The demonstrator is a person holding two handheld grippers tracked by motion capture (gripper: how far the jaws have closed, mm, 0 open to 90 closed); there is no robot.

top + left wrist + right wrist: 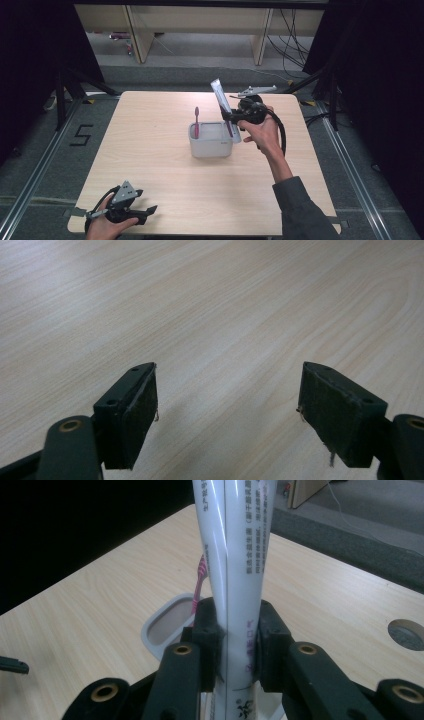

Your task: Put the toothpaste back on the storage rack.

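Note:
A white tube of toothpaste [223, 102] [234, 555] with printed text stands tilted over the right rim of a grey cup [210, 140] [170, 625] at the table's middle. My right gripper [235, 118] [235, 640] is shut on the tube's lower part. A pink toothbrush [196, 121] [200, 577] stands upright in the cup at its left side. My left gripper [145, 212] [227, 410] rests near the table's front left edge, open, with only bare wood between its pads.
The light wooden table [160, 175] has a round cable hole [406, 632] near the right gripper. Beyond the far edge lie grey floor, wooden furniture legs [140, 35] and loose cables [292, 45]. Dark curtains flank both sides.

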